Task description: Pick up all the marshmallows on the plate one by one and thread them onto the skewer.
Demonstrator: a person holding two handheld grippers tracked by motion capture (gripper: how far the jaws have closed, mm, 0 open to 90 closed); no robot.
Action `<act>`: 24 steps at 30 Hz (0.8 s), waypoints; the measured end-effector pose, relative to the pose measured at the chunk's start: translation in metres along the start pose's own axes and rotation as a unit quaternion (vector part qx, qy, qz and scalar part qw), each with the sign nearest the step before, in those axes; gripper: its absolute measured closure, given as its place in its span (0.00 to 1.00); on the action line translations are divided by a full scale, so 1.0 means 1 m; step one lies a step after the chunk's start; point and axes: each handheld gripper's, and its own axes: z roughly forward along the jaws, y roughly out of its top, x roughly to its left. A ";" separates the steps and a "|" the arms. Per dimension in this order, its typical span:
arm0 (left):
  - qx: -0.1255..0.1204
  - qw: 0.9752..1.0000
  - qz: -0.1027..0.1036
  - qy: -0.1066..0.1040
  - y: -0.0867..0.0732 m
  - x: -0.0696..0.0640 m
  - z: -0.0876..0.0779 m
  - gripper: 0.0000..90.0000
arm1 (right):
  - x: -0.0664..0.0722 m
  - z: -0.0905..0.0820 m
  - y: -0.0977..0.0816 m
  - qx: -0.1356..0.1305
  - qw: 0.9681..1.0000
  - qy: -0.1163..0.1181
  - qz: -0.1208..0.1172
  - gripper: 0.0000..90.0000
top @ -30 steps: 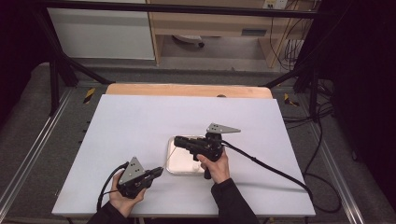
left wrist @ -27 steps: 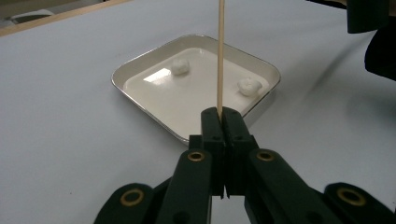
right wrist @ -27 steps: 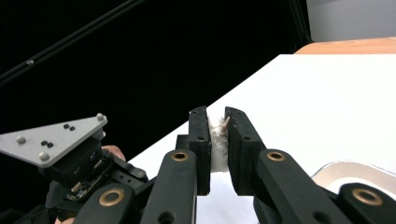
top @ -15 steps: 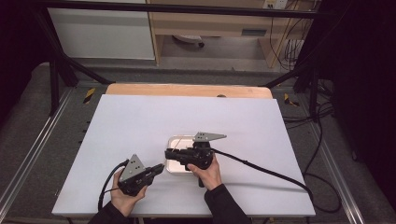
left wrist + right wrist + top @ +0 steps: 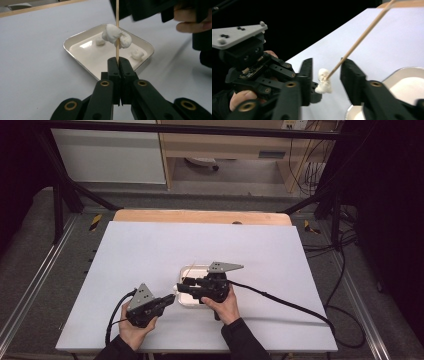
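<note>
Pinching the skewer (image 5: 117,30) tight, the left gripper (image 5: 117,62) – right gripper (image 5: 325,72) just opening, marshmallow (image 5: 323,81) between, unpressed.

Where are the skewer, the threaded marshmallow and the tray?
skewer (image 5: 117,30), left gripper view, on the bare shaft above the marshmallow.
marshmallow (image 5: 111,33), left gripper view, on its white bulk left of the stick.
tray (image 5: 75,56), left gripper view, on its near-left rim.

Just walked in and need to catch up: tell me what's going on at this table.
A person is threading marshmallows onto a wooden skewer. The left gripper is shut on the skewer's lower end, holding it upright over a white tray. One marshmallow sits on the skewer; three more pieces lie in the tray. The right gripper has just been opening, its jaws now apart on either side of the marshmallow.
</note>
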 end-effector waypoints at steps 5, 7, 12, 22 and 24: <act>0.007 1.000 -0.010 -0.002 -0.002 0.006 -0.001 0.99 | -0.006 -0.018 0.004 0.000 0.999 -0.046 -0.018 0.38; 0.011 1.000 -0.011 -0.002 -0.004 0.007 -0.001 0.99 | -0.011 -0.024 0.003 0.009 0.997 -0.070 -0.025 0.31; 0.016 1.000 -0.014 -0.001 -0.005 0.010 -0.002 0.99 | -0.021 -0.033 0.001 0.047 0.990 -0.121 -0.051 0.20; 0.017 1.000 -0.017 -0.005 -0.007 0.012 -0.004 0.99 | -0.033 -0.035 -0.026 0.148 0.972 -0.169 -0.066 0.40; 0.017 1.000 -0.018 -0.005 -0.007 0.012 -0.004 0.99 | -0.034 -0.034 -0.032 0.166 0.968 -0.174 -0.069 0.45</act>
